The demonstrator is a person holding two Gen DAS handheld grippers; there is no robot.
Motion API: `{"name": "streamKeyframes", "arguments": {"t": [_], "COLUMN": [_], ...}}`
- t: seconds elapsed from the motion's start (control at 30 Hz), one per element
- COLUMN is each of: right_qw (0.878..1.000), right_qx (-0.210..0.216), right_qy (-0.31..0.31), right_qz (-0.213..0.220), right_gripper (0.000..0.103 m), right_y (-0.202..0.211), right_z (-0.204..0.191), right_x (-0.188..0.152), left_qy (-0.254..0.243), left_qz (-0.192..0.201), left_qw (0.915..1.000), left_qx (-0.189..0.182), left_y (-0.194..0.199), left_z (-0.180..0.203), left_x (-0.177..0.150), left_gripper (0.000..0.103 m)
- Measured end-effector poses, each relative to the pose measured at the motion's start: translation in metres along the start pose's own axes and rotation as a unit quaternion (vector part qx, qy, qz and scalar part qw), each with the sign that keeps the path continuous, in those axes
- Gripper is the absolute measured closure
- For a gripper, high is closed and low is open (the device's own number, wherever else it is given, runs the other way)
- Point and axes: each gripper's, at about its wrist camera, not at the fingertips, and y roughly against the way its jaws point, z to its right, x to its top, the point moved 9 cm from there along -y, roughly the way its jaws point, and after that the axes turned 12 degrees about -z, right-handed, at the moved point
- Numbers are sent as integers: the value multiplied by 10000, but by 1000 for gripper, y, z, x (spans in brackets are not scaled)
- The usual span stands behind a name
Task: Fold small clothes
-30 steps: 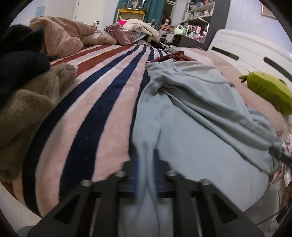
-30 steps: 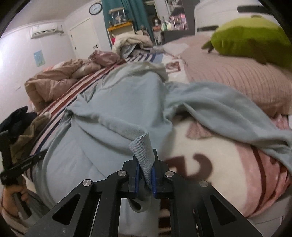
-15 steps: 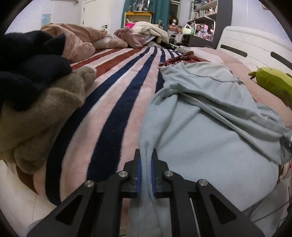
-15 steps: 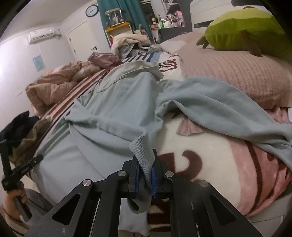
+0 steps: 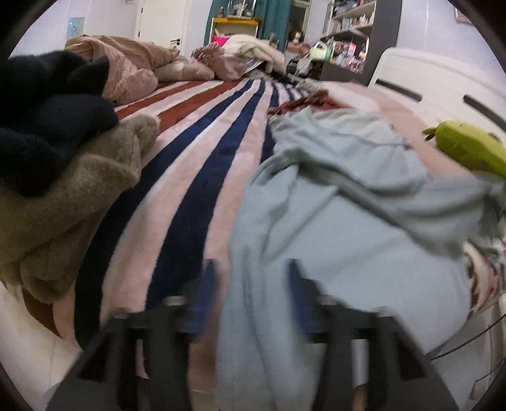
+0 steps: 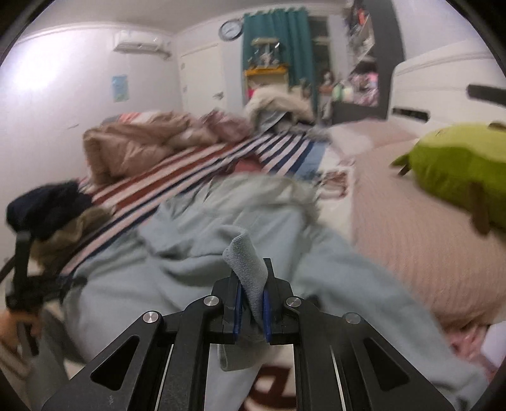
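Your left wrist view is pretty smeared, but you can see your left tongs (image 5: 253, 284) spread wide apart, with the edge of the light blue sweatshirt (image 5: 332, 227) running between the two fingers and neither pad touching it. The right wrist view gives you what the left one doesn't: your right tongs (image 6: 251, 303) are pinched tight on a ribbed cuff or hem of the sweatshirt (image 6: 202, 253), a fold of that fabric poking up above the blue pads and a bit hanging below. That view also catches your left tongs (image 6: 34, 284) from the side at the far left edge, with your left hand (image 6: 12, 325) wrapped around the handle.

The sweatshirt is lying rumpled and unfolded on the bed, spread over the striped blanket (image 5: 196, 177) with one sleeve bunched across the body. It's soft pale blue knit, creased all over.

Around it: a pile of dark navy and olive-brown fuzzy clothes (image 5: 57, 164) sits just to the left of the sweatshirt, a green plush toy (image 6: 458, 170) rests on the pink ribbed pillow (image 6: 404, 240) to the right, and a tan comforter (image 5: 126, 69) is heaped at the far end of the bed. Only the right view shows the wall clock (image 6: 231, 30) and the air conditioner (image 6: 142, 47).
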Motion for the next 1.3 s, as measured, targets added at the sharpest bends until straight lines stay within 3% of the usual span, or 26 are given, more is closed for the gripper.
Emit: {"name": "streamKeyframes", "arguments": {"t": [0.17,0.33,0.43,0.5,0.73,0.77,0.83,0.9,0.97,1.03,1.13,1.3], "right_qw": [9968,9888,9859,9814,9753,9747,9736,9748,9755,9754,9773,9923], "right_qx": [774,1412,1300,1322,1119,1086,1071,1114,1377,1629,1805,740], "right_qy": [-128,428,982,1265,1712,1760,1793,1687,1494,1332,1010,570], "right_qz": [-129,-203,-383,-579,-829,-848,-925,-942,-840,-661,-450,-812], "right_gripper": [98,98,98,98,98,98,96,93,71,58,52,52], "right_y": [-6,-5,-15,-24,-29,-29,-28,-25,-15,-4,3,-47], "right_z": [-17,-62,-88,-102,-109,-109,-106,-103,-100,-100,-95,-73], "right_x": [-35,-56,-73,-86,-109,-110,-115,-114,-109,-101,-85,-75], "left_qy": [-349,-501,-531,-501,-374,-369,-298,-180,-170,-130,-72,-90], "left_qz": [194,0,-215,-362,-908,-946,-1045,-1015,-901,-828,-859,-859], "left_qw": [9954,9766,9591,9509,9428,9423,9450,9513,9576,9637,9683,9729], "left_qx": [-872,-2090,-2771,-3032,-3185,-3190,-3085,-2904,-2733,-2536,-2346,-2147], "left_y": [24,25,16,8,-38,-40,-49,-51,-45,-38,-34,-33], "left_z": [37,94,132,149,189,190,194,187,177,161,141,126], "left_x": [19,27,25,24,22,17,13,11,9,6,-2,-14], "left_gripper": [35,33,33,33,35,42,98,99,99,99,99,101]}}
